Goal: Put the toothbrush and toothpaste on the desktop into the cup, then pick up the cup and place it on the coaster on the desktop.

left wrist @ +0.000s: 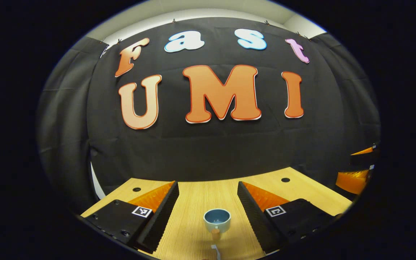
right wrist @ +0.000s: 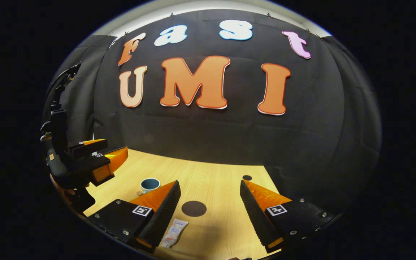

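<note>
left gripper (left wrist: 207,216): fingers spread wide, nothing between them, above the desktop (left wrist: 193,202)
right gripper (right wrist: 209,213): fingers spread wide, nothing held
cup (left wrist: 217,220): blue-lined, upright on desktop, ahead of left gripper
toothbrush (left wrist: 215,250): lies just in front of cup, head toward it
toothpaste (right wrist: 174,232): flat on desktop, beside right gripper's left finger
coaster (right wrist: 194,208): dark disc, bare, between right fingers

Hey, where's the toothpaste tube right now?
In the right gripper view, the toothpaste tube lies flat on the wooden desktop, just beside the right tongs' left-hand finger, with the dark round coaster a little beyond it.
</note>
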Demonstrator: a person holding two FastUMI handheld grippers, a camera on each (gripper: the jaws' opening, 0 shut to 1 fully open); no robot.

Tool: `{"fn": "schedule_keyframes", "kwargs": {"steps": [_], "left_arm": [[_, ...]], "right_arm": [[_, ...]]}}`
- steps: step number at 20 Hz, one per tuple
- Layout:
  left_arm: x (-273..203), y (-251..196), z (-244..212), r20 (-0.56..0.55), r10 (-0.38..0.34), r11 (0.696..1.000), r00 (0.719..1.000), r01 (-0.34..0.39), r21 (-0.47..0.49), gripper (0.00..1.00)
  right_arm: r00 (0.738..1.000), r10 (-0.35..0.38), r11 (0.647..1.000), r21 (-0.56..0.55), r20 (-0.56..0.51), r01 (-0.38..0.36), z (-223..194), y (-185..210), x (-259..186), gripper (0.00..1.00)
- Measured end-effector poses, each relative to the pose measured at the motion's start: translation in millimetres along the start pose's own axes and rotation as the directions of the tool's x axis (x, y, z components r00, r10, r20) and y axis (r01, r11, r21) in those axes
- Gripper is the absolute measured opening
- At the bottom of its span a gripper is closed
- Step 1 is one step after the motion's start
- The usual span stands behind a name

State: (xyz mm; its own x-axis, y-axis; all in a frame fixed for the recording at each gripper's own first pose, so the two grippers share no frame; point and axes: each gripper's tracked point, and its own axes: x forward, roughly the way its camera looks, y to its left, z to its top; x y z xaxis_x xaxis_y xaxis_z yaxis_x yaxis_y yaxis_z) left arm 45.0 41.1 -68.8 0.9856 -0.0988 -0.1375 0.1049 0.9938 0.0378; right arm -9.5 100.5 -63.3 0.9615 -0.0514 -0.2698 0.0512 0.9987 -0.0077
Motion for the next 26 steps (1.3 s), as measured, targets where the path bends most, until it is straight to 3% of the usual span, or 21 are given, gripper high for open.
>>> {"fn": "schedule_keyframes", "kwargs": {"steps": [4, 8, 14, 20, 23, 26], "left_arm": [[-2.2, -2.1, -51.4, -0.154, -0.003, 1.0, 0.988, 0.001, -0.014, 0.98], [-2.3, -4.4, -102.2, -0.311, -0.015, 0.999, 0.95, 0.002, -0.042, 0.98], [-13.5, -10.3, -179.8, -0.556, -0.052, 0.994, 0.83, -0.012, -0.111, 0.98], [-32.9, -20.1, -236.1, -0.733, -0.105, 0.988, 0.672, -0.013, -0.153, 0.99], [-38.9, -21.2, -247.7, -0.775, -0.108, 0.989, 0.622, -0.009, -0.145, 0.99], [-46.6, -21.1, -259.0, -0.827, -0.103, 0.991, 0.553, -0.018, -0.136, 0.99]], "right_arm": [[0.995, 0.037, 0.999, 0.012, -0.09, -0.036, -24.6, 7.6, 12.5, 0.99], [0.98, 0.066, 0.998, 0.036, -0.189, -0.06, -52.6, 10.9, 22.2, 0.99], [0.934, 0.096, 0.995, 0.051, -0.345, -0.084, -96.0, 20.9, 32.1, 0.99], [0.846, 0.129, 0.992, 0.063, -0.517, -0.112, -148.6, 35.1, 32.3, 0.94], [0.815, 0.146, 0.989, 0.069, -0.561, -0.129, -166.3, 47.1, 35.0, 0.94], [0.779, 0.153, 0.987, 0.065, -0.608, -0.143, -181.6, 55.7, 37.2, 0.94]]}}
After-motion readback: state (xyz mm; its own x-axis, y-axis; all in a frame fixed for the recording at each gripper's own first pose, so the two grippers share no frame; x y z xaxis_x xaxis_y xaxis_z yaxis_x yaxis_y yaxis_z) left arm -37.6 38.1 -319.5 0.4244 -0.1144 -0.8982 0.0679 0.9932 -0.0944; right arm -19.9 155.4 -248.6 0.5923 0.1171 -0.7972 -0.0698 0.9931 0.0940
